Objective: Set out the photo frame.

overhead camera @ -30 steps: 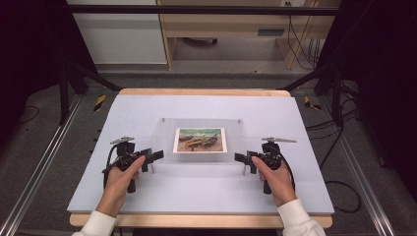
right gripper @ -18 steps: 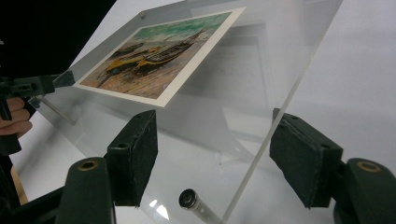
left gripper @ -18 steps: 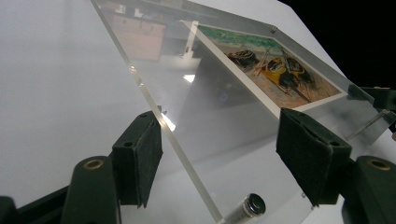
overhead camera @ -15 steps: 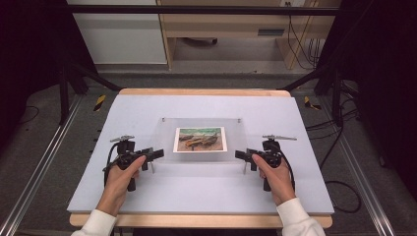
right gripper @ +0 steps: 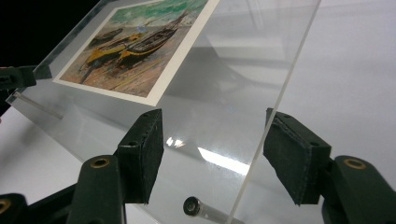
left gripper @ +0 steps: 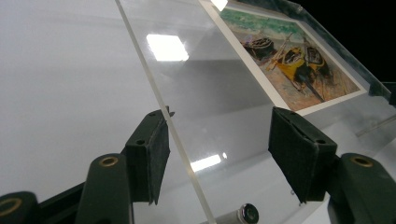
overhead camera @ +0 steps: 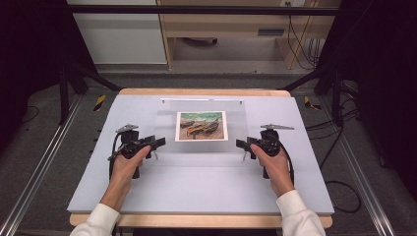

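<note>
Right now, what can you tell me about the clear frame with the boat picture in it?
The clear acrylic frame is a transparent sheet lying low and slightly sloped on the pale table, raised on small metal standoffs. It carries a white-bordered print of beached boats. The left hand-held gripper and right hand-held gripper each straddle a side edge; their jaws have just been closing, the edge between them, pads not yet pressing.

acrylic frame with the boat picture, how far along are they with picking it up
Done: both grippers are lined up at the acrylic frame, the left gripper and right gripper each straddling a side edge. In hand: the jaws have just been closing, but the pads do not yet press the clear sheet. Left: clamping both edges and lifting; the frame with the boat picture looks unlifted on the table.
</note>
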Demonstrator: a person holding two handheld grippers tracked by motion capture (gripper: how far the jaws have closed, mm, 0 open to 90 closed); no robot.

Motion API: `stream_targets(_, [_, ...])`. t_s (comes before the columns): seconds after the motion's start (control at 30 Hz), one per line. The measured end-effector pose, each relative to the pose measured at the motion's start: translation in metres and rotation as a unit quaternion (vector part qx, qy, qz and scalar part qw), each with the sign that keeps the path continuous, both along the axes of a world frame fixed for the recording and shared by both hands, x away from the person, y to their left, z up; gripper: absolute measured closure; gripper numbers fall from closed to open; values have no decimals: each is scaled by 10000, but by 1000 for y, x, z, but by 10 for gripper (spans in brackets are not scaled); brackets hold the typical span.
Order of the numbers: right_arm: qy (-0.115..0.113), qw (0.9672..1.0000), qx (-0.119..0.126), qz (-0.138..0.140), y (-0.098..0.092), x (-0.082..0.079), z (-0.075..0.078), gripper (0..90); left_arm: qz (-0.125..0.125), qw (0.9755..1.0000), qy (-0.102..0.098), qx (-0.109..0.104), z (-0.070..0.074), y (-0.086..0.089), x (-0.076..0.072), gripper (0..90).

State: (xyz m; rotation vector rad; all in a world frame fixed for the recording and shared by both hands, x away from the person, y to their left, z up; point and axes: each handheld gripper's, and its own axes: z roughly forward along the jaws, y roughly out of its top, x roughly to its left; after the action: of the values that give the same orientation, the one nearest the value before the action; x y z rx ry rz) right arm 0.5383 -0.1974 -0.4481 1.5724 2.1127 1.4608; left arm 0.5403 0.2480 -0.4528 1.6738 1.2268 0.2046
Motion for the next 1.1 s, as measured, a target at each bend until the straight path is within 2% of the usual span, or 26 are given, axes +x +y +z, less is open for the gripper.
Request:
stream_targets(0.27, [-199, 9997, -108, -31, 2, -7, 0, 388, 8, 9999, -136, 48, 0, 0, -7, 391])
stream_targets(0.4, [-333, 9991, -276, 23, 3, -15, 3, 397, 10, 9997, -221, 56, 1, 2, -14, 427])
stream_targets(0.5, [-446, 9980, -442, 65, 4, -22, 5, 408, -2, 9994, -283, 192, 4, 1, -19, 429])
stream_targets(0.77, [-513, 9969, -576, 139, 2, -31, 8, 454, 21, 9995, -318, 83, 4, 5, -27, 493])
stream_targets(0.93, [-615, 9951, -752, 164, 3, -38, 9, 475, 13, 9991, -376, 208, 6, 4, -33, 507])
stream_targets(1.1, [-638, 9948, -773, 161, 2, -42, 10, 506, 25, 9987, -419, 283, 7, 4, -39, 522])
